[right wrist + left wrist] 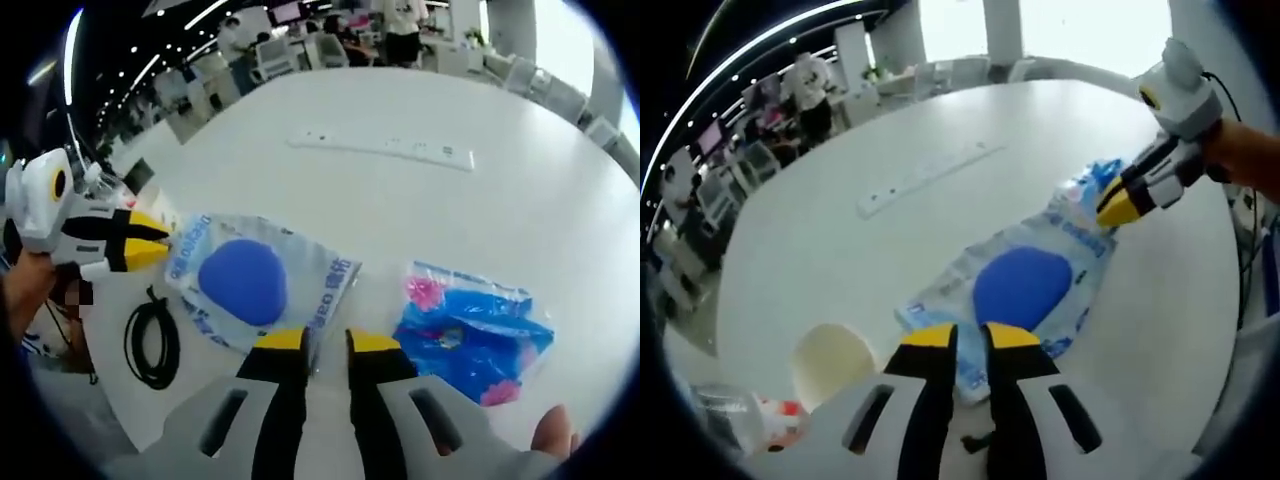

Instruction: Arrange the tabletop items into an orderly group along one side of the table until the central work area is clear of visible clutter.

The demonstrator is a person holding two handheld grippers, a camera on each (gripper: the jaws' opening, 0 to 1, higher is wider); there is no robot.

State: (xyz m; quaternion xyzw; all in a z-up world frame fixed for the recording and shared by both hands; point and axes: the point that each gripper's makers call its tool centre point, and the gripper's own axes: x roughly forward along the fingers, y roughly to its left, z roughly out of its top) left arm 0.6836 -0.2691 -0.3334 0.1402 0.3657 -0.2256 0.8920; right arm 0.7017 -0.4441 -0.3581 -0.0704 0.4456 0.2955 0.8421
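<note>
Clear bag (255,285) nearest, black cable (152,342), blue packet (470,335) beside

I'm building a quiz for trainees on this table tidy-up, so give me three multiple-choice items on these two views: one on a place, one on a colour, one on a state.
1. In the right gripper view, where does the coiled black cable lie relative to the clear bag with the blue round item?
A. left of it
B. on top of it
C. far beyond it

2. What colour is the cup?
A. red
B. cream
C. green

3. How is the clear bag held?
A. by no gripper
B. by one gripper alone
C. at opposite ends by the left gripper and right gripper

Key: A, the cable sits on the table to the bag's left; B, the cup looks cream; C, each gripper's jaws meet a bag edge.
</note>
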